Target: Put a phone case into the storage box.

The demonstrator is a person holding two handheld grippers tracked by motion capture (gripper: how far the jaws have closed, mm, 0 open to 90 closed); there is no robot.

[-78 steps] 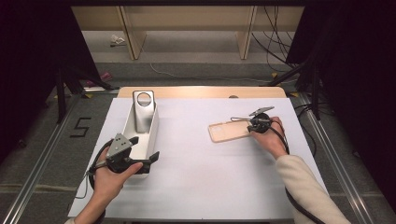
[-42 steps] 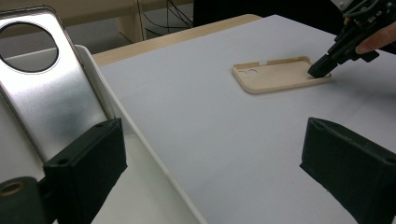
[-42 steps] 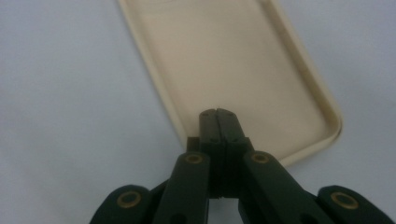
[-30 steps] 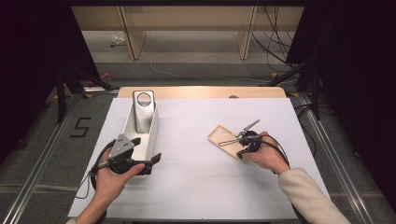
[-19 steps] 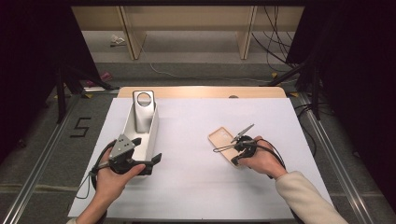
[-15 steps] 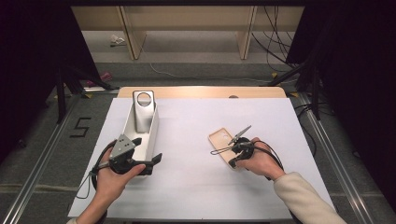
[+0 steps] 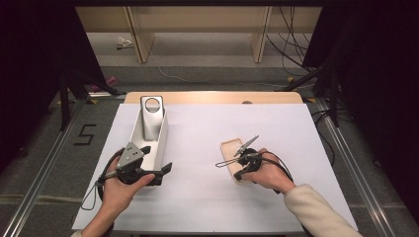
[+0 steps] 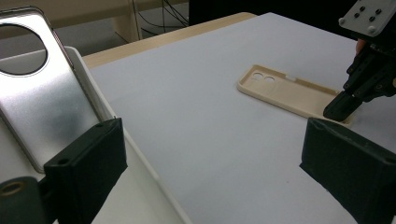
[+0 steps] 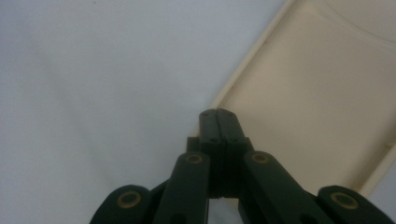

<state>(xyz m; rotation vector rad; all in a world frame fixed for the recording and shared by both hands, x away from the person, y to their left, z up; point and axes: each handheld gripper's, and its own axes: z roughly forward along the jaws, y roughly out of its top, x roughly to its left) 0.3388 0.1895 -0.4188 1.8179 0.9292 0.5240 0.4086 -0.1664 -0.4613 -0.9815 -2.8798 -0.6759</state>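
High view: the right gripper (image 7: 240, 174), jaws closed on nothing, has dragged the beige phone case (image 7: 232, 150) nearer, tips pressing its near edge. The left gripper (image 7: 157, 174) gapes beside the white tray (image 7: 143, 143), ready to receive.

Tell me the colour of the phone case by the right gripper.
Cream-beige phone case, seen best in the left gripper view.
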